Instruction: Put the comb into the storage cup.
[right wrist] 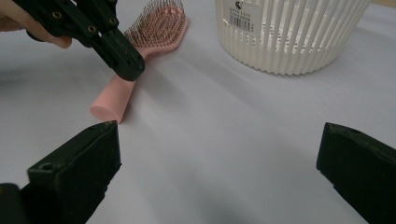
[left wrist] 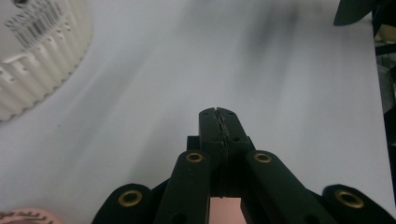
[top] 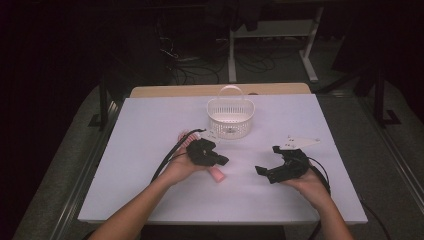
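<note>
A: What do you count?

B: One pink hairbrush (right wrist: 140,51), one white slatted basket (top: 230,117), two claws.

A: And the claws?

B: The left claw (top: 220,160) is closed with nothing between its jaws, tips over the brush handle. The right claw (top: 268,161) gapes wide, empty.

A: Where's the brush?

B: Flat on the white worktop (top: 150,125), just left of the basket.

A: Room?

B: Dark floor with cables beyond; bare worktop towards each edge.

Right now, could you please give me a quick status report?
Left gripper shut, above pink hairbrush handle. Right gripper open, empty. Brush on table, white basket beyond; nothing between.
</note>
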A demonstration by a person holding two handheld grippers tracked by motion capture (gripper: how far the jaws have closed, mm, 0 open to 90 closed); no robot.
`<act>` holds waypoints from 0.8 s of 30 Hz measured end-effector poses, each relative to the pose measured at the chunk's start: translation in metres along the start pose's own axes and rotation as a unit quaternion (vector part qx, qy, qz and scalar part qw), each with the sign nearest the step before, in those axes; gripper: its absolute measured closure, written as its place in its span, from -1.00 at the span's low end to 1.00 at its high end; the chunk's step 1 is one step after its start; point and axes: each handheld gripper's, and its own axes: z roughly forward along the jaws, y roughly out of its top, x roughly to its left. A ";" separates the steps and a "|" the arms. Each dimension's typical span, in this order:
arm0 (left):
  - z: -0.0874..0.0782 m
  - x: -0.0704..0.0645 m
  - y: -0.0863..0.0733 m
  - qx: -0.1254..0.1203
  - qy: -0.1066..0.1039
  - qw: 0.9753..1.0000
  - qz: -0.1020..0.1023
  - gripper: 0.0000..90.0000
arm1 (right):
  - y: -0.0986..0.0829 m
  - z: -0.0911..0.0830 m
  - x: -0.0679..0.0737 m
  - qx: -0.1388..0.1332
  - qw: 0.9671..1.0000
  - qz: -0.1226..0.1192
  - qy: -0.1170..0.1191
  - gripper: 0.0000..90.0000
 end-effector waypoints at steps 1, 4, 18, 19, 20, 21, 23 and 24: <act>0.004 -0.002 0.000 0.005 -0.003 1.000 0.002 1.00 | 0.000 0.000 0.000 0.000 1.000 0.000 0.000 -1.00; 0.009 -0.003 -0.001 0.014 -0.008 1.000 0.003 1.00 | 0.000 0.000 0.000 0.000 1.000 0.001 0.001 -1.00; 0.023 -0.011 -0.002 0.052 -0.013 0.998 0.017 1.00 | 0.000 0.000 0.000 0.001 1.000 0.000 0.001 -1.00; 0.024 -0.012 -0.003 0.058 -0.013 0.998 0.019 1.00 | 0.000 0.000 0.000 0.000 1.000 0.000 0.000 -1.00; 0.024 -0.012 -0.003 0.058 -0.013 0.998 0.019 1.00 | 0.000 0.000 0.000 0.000 1.000 0.000 0.000 -1.00; 0.025 -0.012 -0.003 0.060 -0.014 0.998 0.018 1.00 | 0.000 0.000 0.000 0.000 1.000 0.000 0.000 -1.00; 0.025 -0.012 -0.004 0.061 -0.015 0.998 0.018 1.00 | 0.000 0.000 0.000 0.001 1.000 0.001 0.001 -1.00; 0.026 -0.012 -0.004 0.061 -0.016 0.998 0.017 1.00 | 0.000 0.000 0.000 0.001 1.000 0.001 0.001 -1.00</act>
